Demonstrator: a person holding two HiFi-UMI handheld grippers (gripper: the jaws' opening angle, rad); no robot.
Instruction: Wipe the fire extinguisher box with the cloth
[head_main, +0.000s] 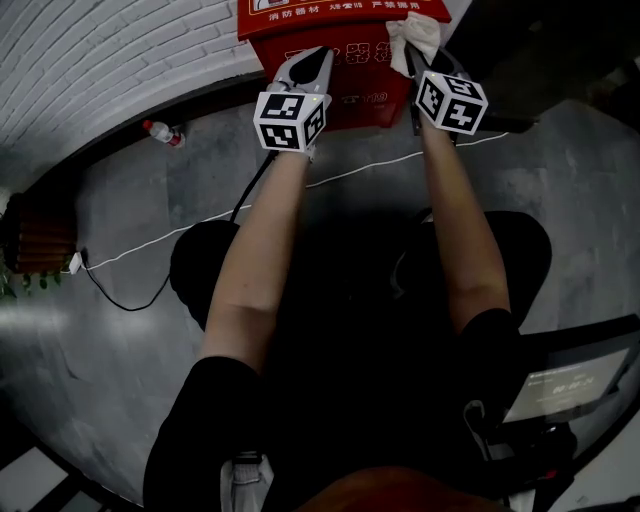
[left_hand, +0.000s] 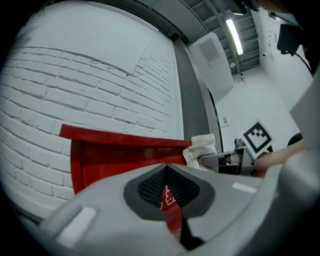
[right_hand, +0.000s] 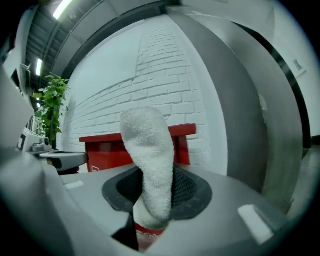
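Red box (head_main: 360, 72) dead ahead, standing against the white brick wall (head_main: 100, 60), and both grippers are up at its front. Right gripper (head_main: 414, 52) is clamped on the cloth (head_main: 416, 32). Its own view shows the white towelling (right_hand: 148, 150) squeezed between the pads and rising in a thick tongue across the box (right_hand: 107, 150) behind. From the head view the cloth sits at the box's upper right edge, bunched over the rim. Whether it presses on the metal I cannot tell.

Left gripper (head_main: 322, 52) points at the box's upper left front, jaws drawn together to a tip and holding nothing. In its view (left_hand: 166, 169) only a thin sliver of red shows through the pads, with the box (left_hand: 115, 160) wide across the frame. Off to the side, that view catches the cloth (left_hand: 202, 147) at the far end of the box's top edge.

Both forearms are stretched forward and level with each other, with the marker cubes facing up. Down on the grey floor (head_main: 120, 340), a bottle (head_main: 163, 132) lies near the wall left of the box. A white cable (head_main: 370, 170) trails across in front. A green plant (right_hand: 50, 107) shows far left in the right gripper view.
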